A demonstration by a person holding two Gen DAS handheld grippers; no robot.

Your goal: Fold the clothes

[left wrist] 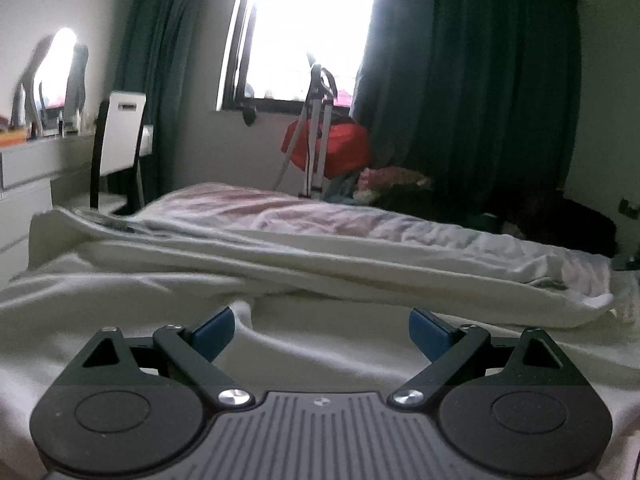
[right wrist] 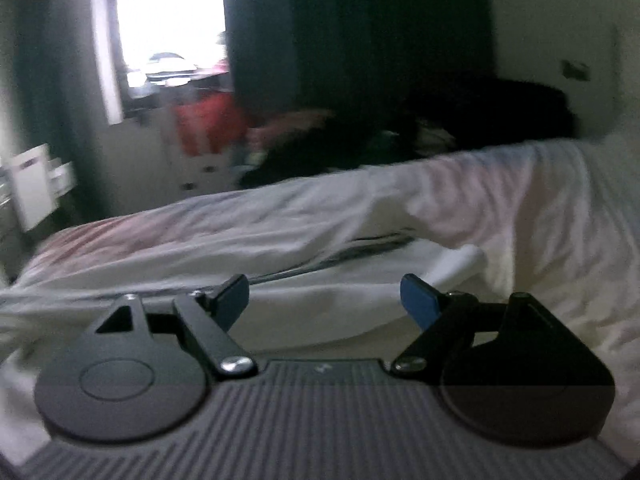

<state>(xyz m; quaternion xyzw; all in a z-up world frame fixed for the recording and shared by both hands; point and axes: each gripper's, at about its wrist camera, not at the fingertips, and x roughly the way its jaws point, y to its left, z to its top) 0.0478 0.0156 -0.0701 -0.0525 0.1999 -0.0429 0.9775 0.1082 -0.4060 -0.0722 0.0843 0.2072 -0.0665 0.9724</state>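
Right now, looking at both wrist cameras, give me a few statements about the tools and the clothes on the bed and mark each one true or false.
1. The left tool is open with nothing between its blue pads. True.
2. The right tool is clamped on the white garment. False: it is open and grips nothing.
3. A red bag sits below the window. True.
4. The curtains are bright yellow. False: they are dark green.
5. A white chair stands left of the bed. True.
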